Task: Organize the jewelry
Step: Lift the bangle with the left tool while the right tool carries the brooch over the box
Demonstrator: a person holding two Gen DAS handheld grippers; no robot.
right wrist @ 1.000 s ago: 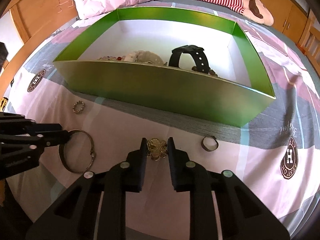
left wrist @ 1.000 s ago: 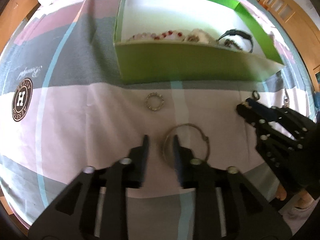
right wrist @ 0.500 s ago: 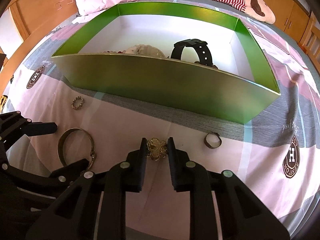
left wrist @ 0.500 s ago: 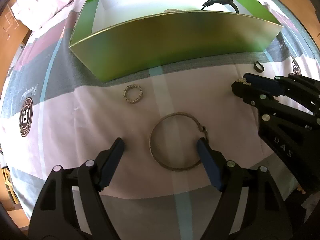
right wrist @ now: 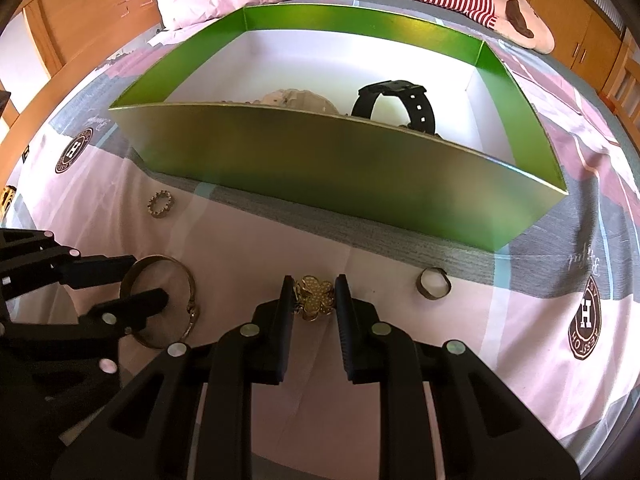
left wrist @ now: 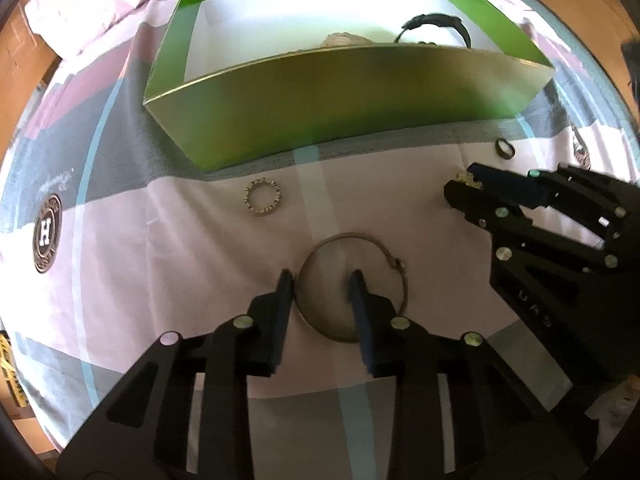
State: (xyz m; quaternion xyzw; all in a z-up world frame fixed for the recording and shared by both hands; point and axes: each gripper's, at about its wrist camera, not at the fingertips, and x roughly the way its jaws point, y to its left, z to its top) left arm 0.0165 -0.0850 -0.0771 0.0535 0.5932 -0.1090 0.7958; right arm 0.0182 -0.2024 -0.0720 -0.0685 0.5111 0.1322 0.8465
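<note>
- Green box [right wrist: 340, 168] on bed [right wrist: 520, 320], watch [right wrist: 396, 100] inside; studded ring [left wrist: 263, 197], band ring [right wrist: 434, 283] loose nearby.
- Left tool [left wrist: 320, 280] narrowed from wide spread, straddling bangle [left wrist: 352, 286] rim.
- Right tool [right wrist: 313, 288] still pinches gold flower brooch [right wrist: 314, 296].

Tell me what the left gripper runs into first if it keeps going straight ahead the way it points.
Probably the bangle, whose rim the left gripper already straddles; beyond it the green box, its near wall. Depth is uncertain.

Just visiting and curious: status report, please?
Left gripper open, straddling bangle rim. Right gripper shut on gold flower brooch. Green box ahead, unobstructed.
</note>
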